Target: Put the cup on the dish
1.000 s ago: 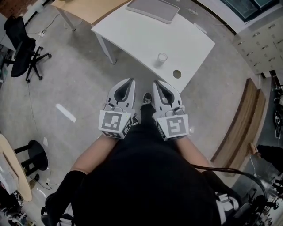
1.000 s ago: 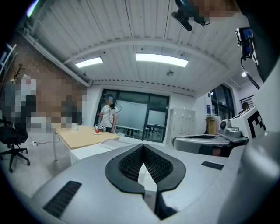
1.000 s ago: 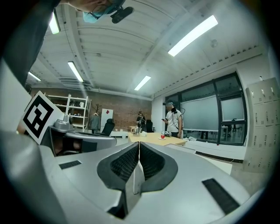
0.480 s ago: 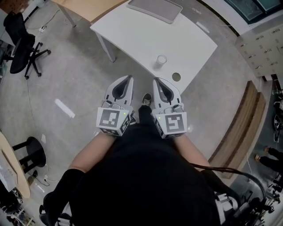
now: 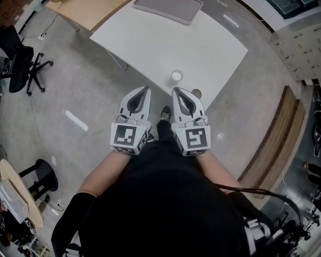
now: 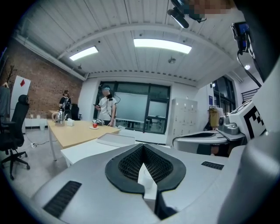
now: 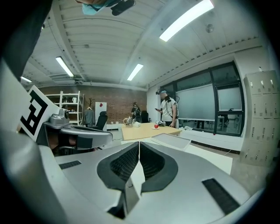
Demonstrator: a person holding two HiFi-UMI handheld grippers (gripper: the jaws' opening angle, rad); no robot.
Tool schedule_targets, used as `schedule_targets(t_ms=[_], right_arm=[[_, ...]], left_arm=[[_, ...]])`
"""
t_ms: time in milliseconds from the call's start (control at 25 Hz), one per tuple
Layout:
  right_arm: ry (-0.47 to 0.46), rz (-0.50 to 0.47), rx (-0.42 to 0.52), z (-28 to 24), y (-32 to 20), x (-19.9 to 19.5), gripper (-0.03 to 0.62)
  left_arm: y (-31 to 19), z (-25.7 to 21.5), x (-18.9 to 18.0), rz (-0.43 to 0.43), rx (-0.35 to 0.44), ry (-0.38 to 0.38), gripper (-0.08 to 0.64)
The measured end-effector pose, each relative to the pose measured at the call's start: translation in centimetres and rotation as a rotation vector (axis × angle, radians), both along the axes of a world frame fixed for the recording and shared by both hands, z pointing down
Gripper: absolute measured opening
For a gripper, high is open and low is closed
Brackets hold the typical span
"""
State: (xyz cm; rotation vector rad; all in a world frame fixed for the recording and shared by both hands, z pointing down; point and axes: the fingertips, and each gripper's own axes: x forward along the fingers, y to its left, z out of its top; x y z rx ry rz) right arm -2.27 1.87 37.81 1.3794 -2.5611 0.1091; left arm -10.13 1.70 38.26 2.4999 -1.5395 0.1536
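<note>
**A:** ok so where's the cup [image 5: 176, 76] at?

**B:** It's upright on the white bench [image 5: 165, 40], close to the near edge, just past the tip of the right gripper [image 5: 177, 91]. The dish [image 5: 196, 93] is the small brownish round thing near it, further toward the bench corner. They aren't touching. From the head view the right gripper covers part of the dish.

**A:** anything held?

**B:** Nope. The left gripper [image 5: 145, 89] has its jaws closed, tips meeting, with nothing pinched. You only see white showing through the slot behind the tips. The right one is the same, jaws pressed together and empty. The two sit side by side in front of the person, both pointing at the bench and short of its edge.

**A:** other stuff around?

**B:** There's a grey tray [image 5: 168, 7] at the far side of the bench and a wooden table [image 5: 85, 12] butted up beside it. A black office chair [image 5: 20, 60] is off to the left on the concrete floor.
</note>
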Motion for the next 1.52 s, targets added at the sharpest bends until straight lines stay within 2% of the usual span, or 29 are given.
schedule_targets(t_ms=[400, 560, 720, 800, 840, 880, 1080, 1320, 1520], right_arm=[[-0.003, -0.023, -0.053, 3.7, -8.2, 2.9, 0.014], [-0.008, -0.076, -0.093, 4.7, -10.9, 3.4, 0.015], [-0.004, -0.135, -0.12, 5.9, -12.5, 3.0, 0.017], [-0.004, -0.175, -0.147, 6.7, -13.0, 2.6, 0.058], [-0.005, -0.197, -0.167, 7.2, -13.2, 2.3, 0.126], [-0.005, -0.214, -0.188, 7.7, -13.4, 2.0, 0.162], [0.019, -0.257, -0.247, 10.8, -14.9, 0.8, 0.207], [0.121, -0.327, -0.313, 16.5, -14.3, 0.3, 0.245], [0.141, -0.323, -0.358, 19.5, -13.7, 0.7, 0.254]], left_arm=[[-9.0, 4.0, 3.6, 0.042, -0.071, -0.065, 0.008], [-11.5, 5.1, 5.0, 0.06, -0.098, -0.091, 0.008], [-13.5, 6.3, 5.2, 0.042, -0.12, -0.103, 0.008], [-14.3, 6.7, 5.3, 0.033, -0.126, -0.105, 0.008], [-14.7, 6.9, 5.2, 0.029, -0.131, -0.105, 0.008], [-15.2, 7.1, 5.2, 0.028, -0.137, -0.106, 0.008], [-17.5, 9.3, 4.2, 0.032, -0.182, -0.107, 0.008], [-18.6, 13.2, 3.4, 0.048, -0.242, -0.115, 0.008], [-18.6, 15.1, 3.7, 0.062, -0.275, -0.119, 0.008]])
